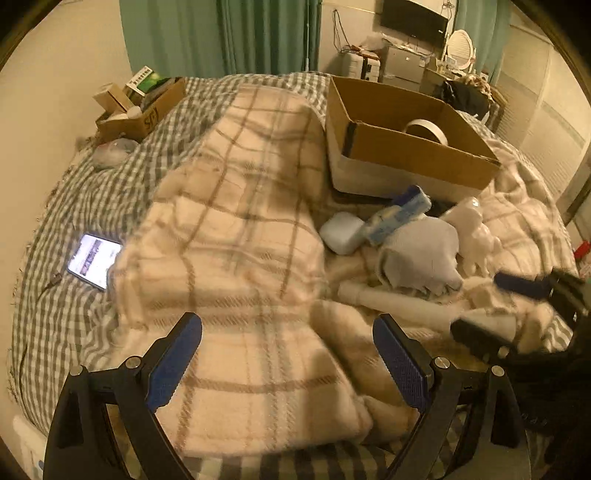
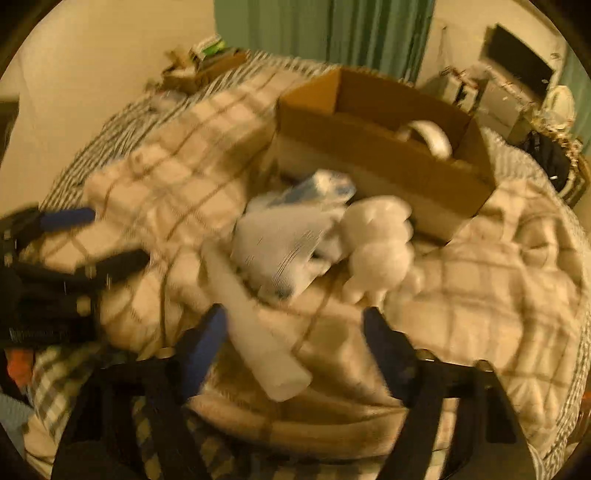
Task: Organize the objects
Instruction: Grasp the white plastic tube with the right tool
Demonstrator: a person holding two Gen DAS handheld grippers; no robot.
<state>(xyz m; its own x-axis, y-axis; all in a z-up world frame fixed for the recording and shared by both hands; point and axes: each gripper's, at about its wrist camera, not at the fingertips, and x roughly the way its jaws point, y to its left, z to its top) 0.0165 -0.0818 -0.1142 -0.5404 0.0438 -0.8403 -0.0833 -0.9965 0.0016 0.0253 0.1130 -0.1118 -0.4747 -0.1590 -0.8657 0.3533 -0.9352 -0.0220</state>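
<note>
An open cardboard box [image 1: 413, 147] stands on the bed, with a white tape roll [image 1: 424, 129] inside; the box also shows in the right wrist view [image 2: 369, 155]. In front of it lie a blue-white packet [image 1: 399, 216], a pale blue case [image 1: 341, 232], a grey cloth [image 1: 421, 254], a white plush toy [image 1: 476, 236] and a white tube [image 1: 388, 301]. My left gripper [image 1: 288, 354] is open and empty over the plaid blanket. My right gripper [image 2: 295, 343] is open, its jaws on either side of the white tube [image 2: 258, 332]. The right wrist view is blurred.
A lit phone [image 1: 96, 260] lies on the checked sheet at the left. A smaller carton of boxes [image 1: 140, 107] sits at the bed's far left corner. A folded plaid blanket [image 1: 240, 221] fills the middle. Furniture and a TV [image 1: 413, 18] stand behind.
</note>
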